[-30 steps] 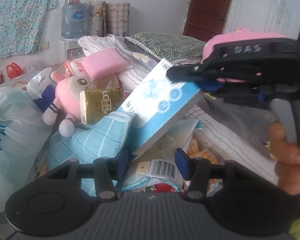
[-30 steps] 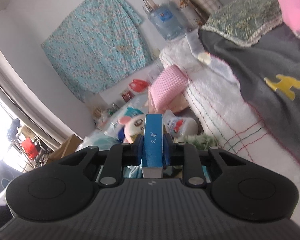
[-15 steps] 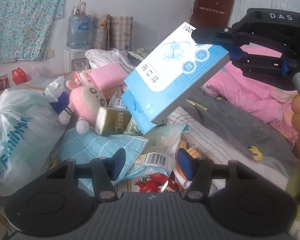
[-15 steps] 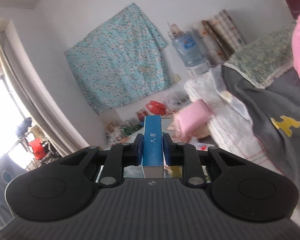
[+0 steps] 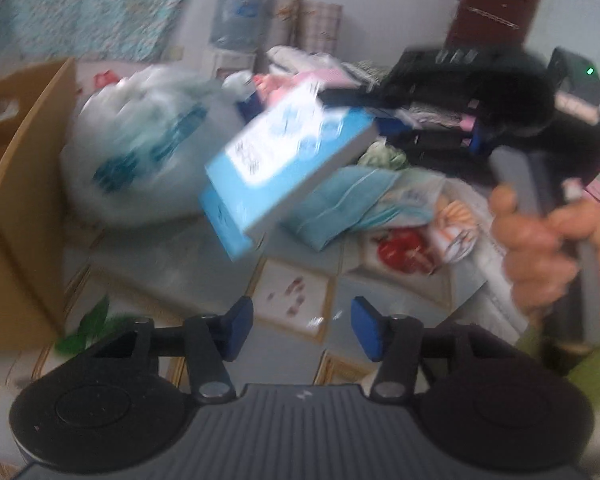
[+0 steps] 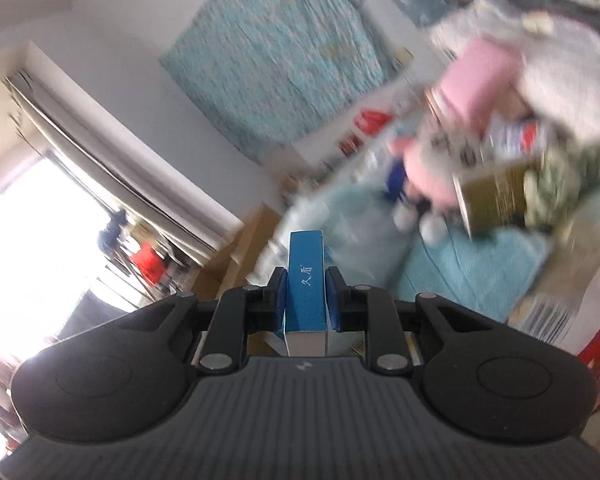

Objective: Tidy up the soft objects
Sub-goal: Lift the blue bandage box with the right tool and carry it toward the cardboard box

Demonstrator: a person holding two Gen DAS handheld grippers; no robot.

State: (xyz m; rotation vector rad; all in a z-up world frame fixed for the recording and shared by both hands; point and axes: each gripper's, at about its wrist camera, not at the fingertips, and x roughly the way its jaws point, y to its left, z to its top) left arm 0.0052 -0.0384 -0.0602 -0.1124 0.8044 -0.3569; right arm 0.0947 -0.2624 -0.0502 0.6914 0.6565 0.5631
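Observation:
My right gripper point(image 6: 306, 296) is shut on a light-blue box point(image 6: 305, 280) seen edge-on between its pads. In the left wrist view the same blue box point(image 5: 284, 160) hangs tilted in the air above the floor, gripped at its far end by the right gripper point(image 5: 380, 118), which a hand point(image 5: 548, 248) carries. My left gripper point(image 5: 302, 330) is low over the patterned floor with nothing between its fingers; its jaws are closing. A pink plush toy point(image 6: 424, 176), a pink rolled towel point(image 6: 480, 76) and a light-blue towel point(image 6: 468, 264) lie in a pile.
A cardboard box point(image 5: 16, 184) stands at the left. A bulging white plastic bag point(image 5: 140, 140) sits beside it. A gold packet point(image 6: 496, 196) and a barcoded packet point(image 6: 548, 316) lie in the pile. A water bottle point(image 5: 236, 20) stands at the back wall.
The right gripper has carried the blue box leftward and lower, toward the cardboard box. The left view has swung left and now shows the floor and that box. Both views are blurred by motion.

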